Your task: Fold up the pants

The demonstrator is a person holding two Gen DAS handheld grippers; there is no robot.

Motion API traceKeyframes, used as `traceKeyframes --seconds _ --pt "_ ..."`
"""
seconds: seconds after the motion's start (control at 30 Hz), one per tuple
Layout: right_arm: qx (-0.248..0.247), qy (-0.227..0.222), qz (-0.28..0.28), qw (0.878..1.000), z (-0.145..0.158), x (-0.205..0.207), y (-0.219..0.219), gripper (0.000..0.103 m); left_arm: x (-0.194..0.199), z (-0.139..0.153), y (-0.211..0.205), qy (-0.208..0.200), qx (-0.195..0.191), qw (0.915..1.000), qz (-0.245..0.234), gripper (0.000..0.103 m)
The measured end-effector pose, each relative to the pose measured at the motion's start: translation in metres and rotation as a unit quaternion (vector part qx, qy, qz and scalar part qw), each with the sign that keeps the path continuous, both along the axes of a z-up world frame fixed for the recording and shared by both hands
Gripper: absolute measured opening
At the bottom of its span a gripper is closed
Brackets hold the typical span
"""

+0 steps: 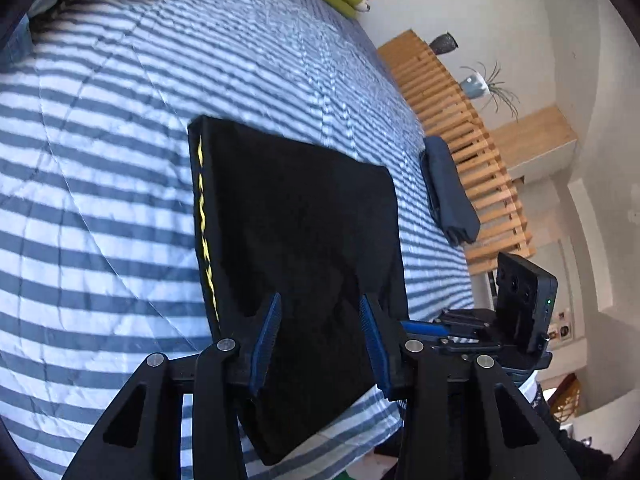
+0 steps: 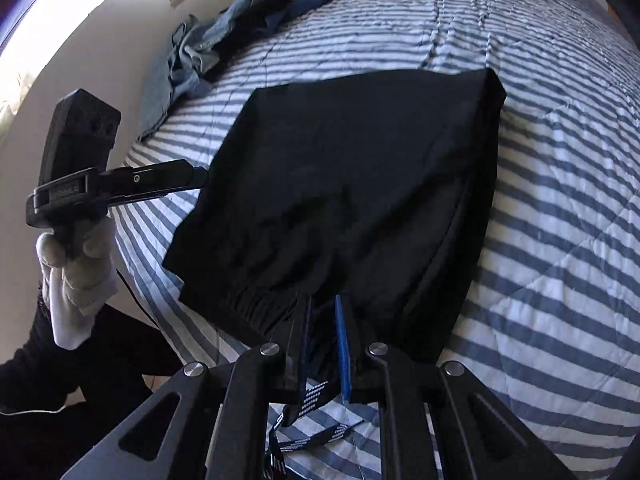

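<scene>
The black pants (image 1: 296, 240) lie folded into a thick flat square on a bed with a blue and white striped quilt (image 1: 100, 184). A yellow zigzag stitch (image 1: 204, 216) runs down the left side of the pants in the left wrist view. The left gripper (image 1: 320, 312) is spread wide open over the near part of the pants, with its 2 blue fingers (image 1: 268, 340) resting on or just above the black cloth, and nothing is held between them. In the right wrist view the right gripper (image 2: 322, 312) has its 2 fingers close together at the stretchy waistband (image 2: 248, 304) edge of the pants; there is a narrow gap with dark cloth in it, so it looks pinched on the pants, but I cannot tell for sure. A black and white patterned drawstring (image 2: 312, 400) hangs down below that gripper. The same view shows the left gripper from the side, held by a hand in a white glove (image 2: 76, 256), with its tip at the left edge of the pants. A heap of blue and dark clothes (image 2: 224, 36) sits at the far corner of the bed. Another folded dark blue garment (image 1: 448, 192) lies at the right edge of the bed, next to a wooden slat frame (image 1: 460, 120).
</scene>
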State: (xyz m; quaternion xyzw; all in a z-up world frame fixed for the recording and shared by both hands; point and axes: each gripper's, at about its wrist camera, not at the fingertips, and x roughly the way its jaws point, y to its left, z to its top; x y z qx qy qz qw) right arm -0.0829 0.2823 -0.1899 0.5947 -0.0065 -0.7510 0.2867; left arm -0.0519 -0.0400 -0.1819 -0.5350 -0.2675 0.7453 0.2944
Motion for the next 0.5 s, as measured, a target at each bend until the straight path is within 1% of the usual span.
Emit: traceKeyframes --seconds 0.07,0.1,0.17,0.2,0.27,0.33,0.4,0.43,0.47,0.5 --pt "0.028 0.007 0.005 1.0 -0.003 0.006 0.004 0.012 0.005 -0.012 0.011 -0.014 -0.017 0.9996 -0.019 0.042" --pt "0.035 0.003 0.012 0.999 -0.003 0.008 0.009 0.012 0.006 -0.018 0.018 -0.017 -0.029 0.999 -0.03 0.042" --pt "0.023 -0.012 0.002 1.0 -0.004 0.008 0.017 0.012 0.01 -0.027 0.028 -0.024 -0.048 0.9976 -0.044 0.042" --pt "0.019 -0.015 0.0 1.0 -0.002 0.008 0.02 0.012 0.011 -0.029 0.029 -0.025 -0.051 0.9974 -0.045 0.042" --pt "0.002 -0.011 -0.001 1.0 0.006 0.005 0.025 0.012 0.009 -0.024 0.028 -0.022 -0.049 0.9976 -0.044 0.042" --pt "-0.029 0.003 -0.013 0.999 0.021 -0.001 0.031 0.014 0.005 -0.01 0.021 0.0 -0.046 0.9984 -0.033 0.042" --pt "-0.046 0.036 -0.054 0.997 0.036 -0.015 0.043 0.028 -0.003 0.007 0.007 0.021 -0.037 0.9991 -0.006 0.044" --pt "-0.049 0.059 -0.081 0.994 0.042 -0.023 0.049 0.04 -0.008 0.014 0.0 0.029 -0.035 0.9989 0.013 0.045" --pt "-0.05 0.078 -0.104 0.99 0.046 -0.031 0.054 0.049 -0.014 0.018 -0.008 0.037 -0.04 0.998 0.033 0.047" --pt "-0.052 0.093 -0.125 0.986 0.048 -0.04 0.058 0.049 -0.02 0.02 -0.014 0.04 -0.048 0.9966 0.052 0.05"
